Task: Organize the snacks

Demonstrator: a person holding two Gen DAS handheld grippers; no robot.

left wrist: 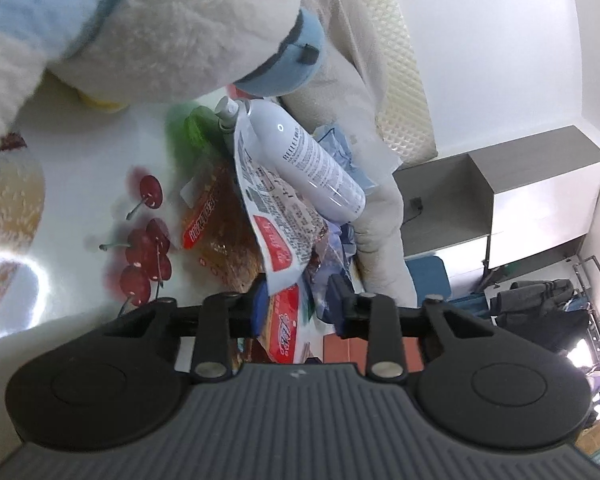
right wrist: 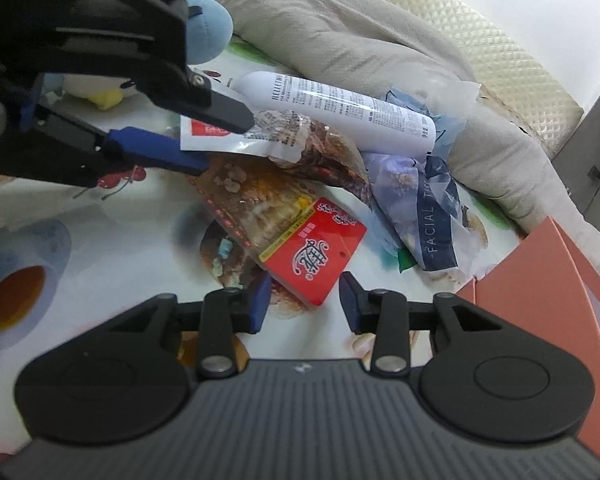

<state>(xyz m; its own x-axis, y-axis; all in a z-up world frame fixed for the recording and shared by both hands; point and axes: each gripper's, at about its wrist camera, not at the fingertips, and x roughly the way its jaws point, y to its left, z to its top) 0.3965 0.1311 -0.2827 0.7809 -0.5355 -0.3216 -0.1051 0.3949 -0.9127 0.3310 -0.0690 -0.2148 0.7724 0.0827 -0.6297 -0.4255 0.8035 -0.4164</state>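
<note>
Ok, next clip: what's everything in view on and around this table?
white-and-red snack packet: one, between left tool's fingers
red-labelled snack packet: one, clear and red, table centre
bottle: one, white, lying on the pile
facial tissue pack: one, blue, right of snacks
plush toy: one, white and blue, far side
cloth: one, grey, behind pile
container: one, salmon-pink, right edge
table: one, white, fruit print
left tool: around the packet's edge
right tool: open, at the red-labelled packet's corner
</note>
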